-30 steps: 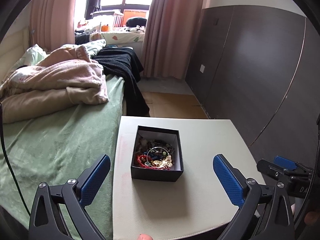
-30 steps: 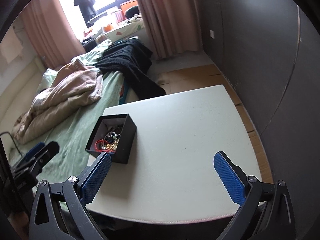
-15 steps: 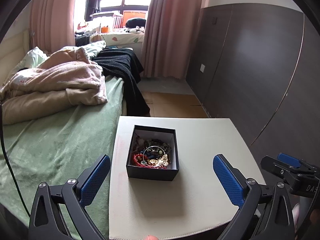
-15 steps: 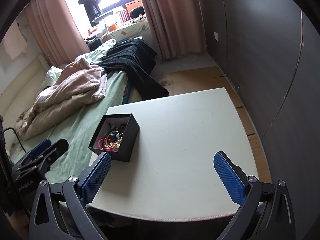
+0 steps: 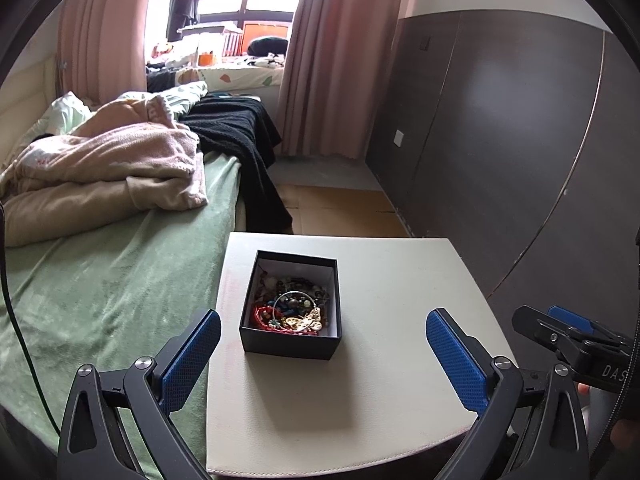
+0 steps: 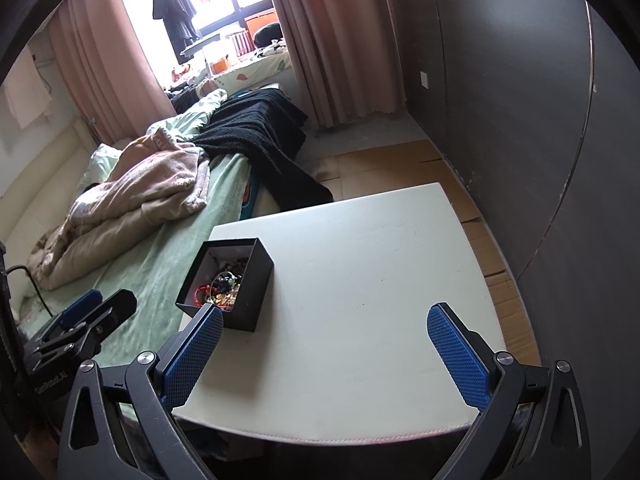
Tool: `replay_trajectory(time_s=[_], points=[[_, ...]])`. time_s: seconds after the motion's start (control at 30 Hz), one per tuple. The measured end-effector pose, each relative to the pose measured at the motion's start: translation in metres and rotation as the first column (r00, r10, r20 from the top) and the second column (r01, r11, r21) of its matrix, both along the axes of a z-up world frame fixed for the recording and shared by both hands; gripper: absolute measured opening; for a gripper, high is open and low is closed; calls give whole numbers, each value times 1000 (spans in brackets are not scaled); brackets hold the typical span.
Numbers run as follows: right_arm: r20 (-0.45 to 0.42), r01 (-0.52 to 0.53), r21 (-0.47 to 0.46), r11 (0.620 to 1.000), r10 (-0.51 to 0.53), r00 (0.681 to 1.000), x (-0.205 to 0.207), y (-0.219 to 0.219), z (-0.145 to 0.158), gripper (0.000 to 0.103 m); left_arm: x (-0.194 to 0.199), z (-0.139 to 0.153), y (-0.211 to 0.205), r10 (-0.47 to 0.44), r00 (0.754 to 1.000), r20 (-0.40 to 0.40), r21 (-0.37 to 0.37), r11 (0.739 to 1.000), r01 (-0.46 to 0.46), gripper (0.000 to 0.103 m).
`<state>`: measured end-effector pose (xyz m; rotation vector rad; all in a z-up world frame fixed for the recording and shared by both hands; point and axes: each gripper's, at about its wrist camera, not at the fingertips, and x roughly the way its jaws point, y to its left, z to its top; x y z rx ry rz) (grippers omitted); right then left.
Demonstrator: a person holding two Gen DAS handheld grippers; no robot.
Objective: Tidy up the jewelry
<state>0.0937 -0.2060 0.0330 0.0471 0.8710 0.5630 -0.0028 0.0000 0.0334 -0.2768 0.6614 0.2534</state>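
A small black box (image 5: 291, 342) stands on the left half of a white table (image 5: 384, 392). It holds a tangle of jewelry (image 5: 294, 310): red cord, beads, a silver bangle and a gold piece. The box also shows in the right wrist view (image 6: 248, 296). My left gripper (image 5: 323, 354) is open and empty, held back from the table's near edge with the box between its fingers in view. My right gripper (image 6: 325, 346) is open and empty above the table's near edge, to the right of the box.
A bed with a green cover (image 5: 100, 292), a pink blanket (image 5: 104, 168) and a black throw (image 5: 244, 136) lies against the table's left side. A dark wall panel (image 5: 500, 140) runs along the right. Brown cardboard (image 5: 344, 216) covers the floor beyond the table.
Both grippers have drawn back and up a little from the table, so the box looks smaller and farther. Both stay open and empty.
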Motion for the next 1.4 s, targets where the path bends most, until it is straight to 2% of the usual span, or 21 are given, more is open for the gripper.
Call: replay_trajectory(time_s=[0.27, 0.53, 0.77, 1.17, 1.4], points=[[-9, 12, 16, 1000, -12, 1000, 0, -9, 1, 103, -3, 0, -3, -5, 1000, 5, 6, 1000, 5, 102], [-3, 8, -6, 1000, -8, 1000, -1, -5, 1, 103, -6, 2, -4, -9, 1000, 18, 17, 1000, 9, 102], [-15, 23, -10, 1000, -23, 1000, 2, -4, 0, 103, -7, 3, 0, -10, 1000, 22, -11, 1000, 10, 102], [-12, 50, -14, 999, -50, 999, 1, -7, -1, 103, -11, 5, -3, -14, 999, 29, -3, 1000, 14, 102], [-15, 42, -37, 998, -42, 999, 2, -6, -4, 103, -7, -2, -7, -30, 1000, 5, 13, 999, 30, 102]])
